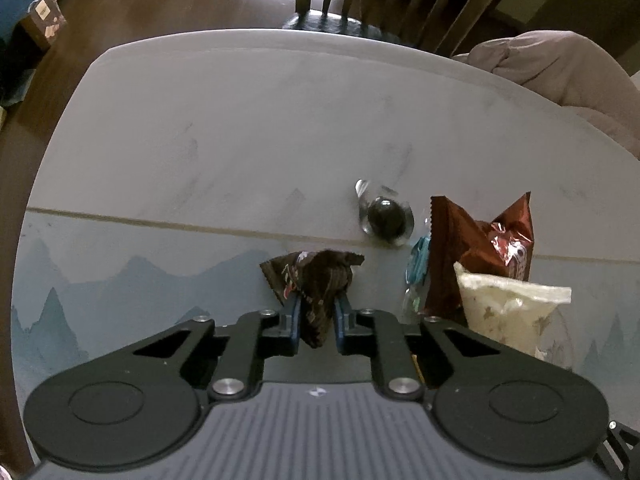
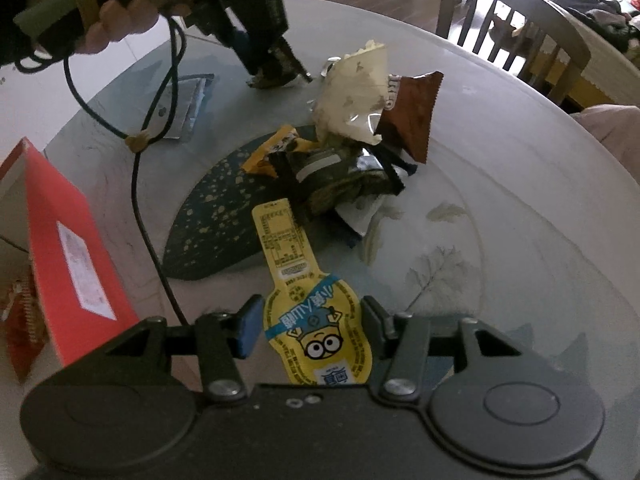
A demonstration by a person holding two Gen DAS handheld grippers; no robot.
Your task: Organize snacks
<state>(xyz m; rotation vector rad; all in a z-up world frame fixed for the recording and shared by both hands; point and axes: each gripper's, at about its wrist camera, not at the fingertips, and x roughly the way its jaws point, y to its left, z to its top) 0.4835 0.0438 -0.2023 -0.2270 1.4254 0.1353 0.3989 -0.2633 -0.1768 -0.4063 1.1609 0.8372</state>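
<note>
Right gripper [image 2: 308, 334] clasps yellow snack pouch [image 2: 316, 320], neck pointing away

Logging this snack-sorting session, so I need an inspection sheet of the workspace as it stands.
Surface: round table, printed covering.
Job's things: snack pile at centre; red box at the edge.
Clutter: silvery flat packet lying apart.
Grippers: left tool shut on dark wrapper; right tool, yellow pouch between its fingers, contact unclear.
Cables: black cable trailing across the table.
Surroundings: wooden chair, dark floor.
</note>
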